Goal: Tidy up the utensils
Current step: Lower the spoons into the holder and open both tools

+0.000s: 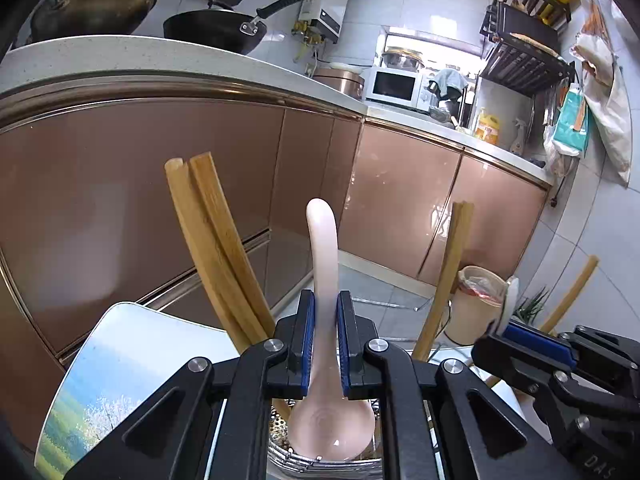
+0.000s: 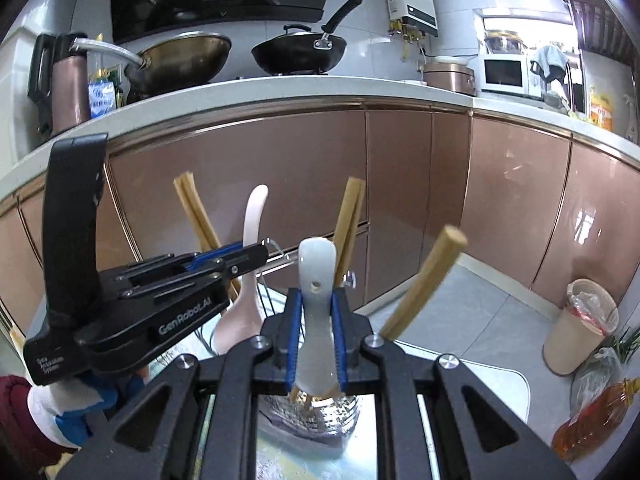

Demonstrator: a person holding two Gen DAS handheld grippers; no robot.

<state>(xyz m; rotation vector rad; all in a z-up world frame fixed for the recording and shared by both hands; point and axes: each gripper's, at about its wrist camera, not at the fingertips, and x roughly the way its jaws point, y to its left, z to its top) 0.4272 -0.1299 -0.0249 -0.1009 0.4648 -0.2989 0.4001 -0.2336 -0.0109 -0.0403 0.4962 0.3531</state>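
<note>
My left gripper (image 1: pixel 325 308) is shut on the handle of a pink spoon (image 1: pixel 322 240), whose bowl hangs down over a perforated metal utensil holder (image 1: pixel 320 462). Several wooden chopsticks (image 1: pixel 216 248) stand tilted in that holder. In the right wrist view my right gripper (image 2: pixel 316 308) is shut on a white spoon (image 2: pixel 314 264) with a hole in its handle, held handle-up just above the holder (image 2: pixel 316 416). The left gripper (image 2: pixel 260 254) comes in from the left there, with the pink spoon (image 2: pixel 254 216). More chopsticks (image 2: pixel 350 216) lean behind the white spoon.
The holder stands on a table with a printed landscape mat (image 1: pixel 100 380). Brown cabinet fronts (image 2: pixel 400 180) under a counter with two woks lie ahead. A beige bin (image 2: pixel 580 328) and an oil bottle (image 2: pixel 592 420) are at the right.
</note>
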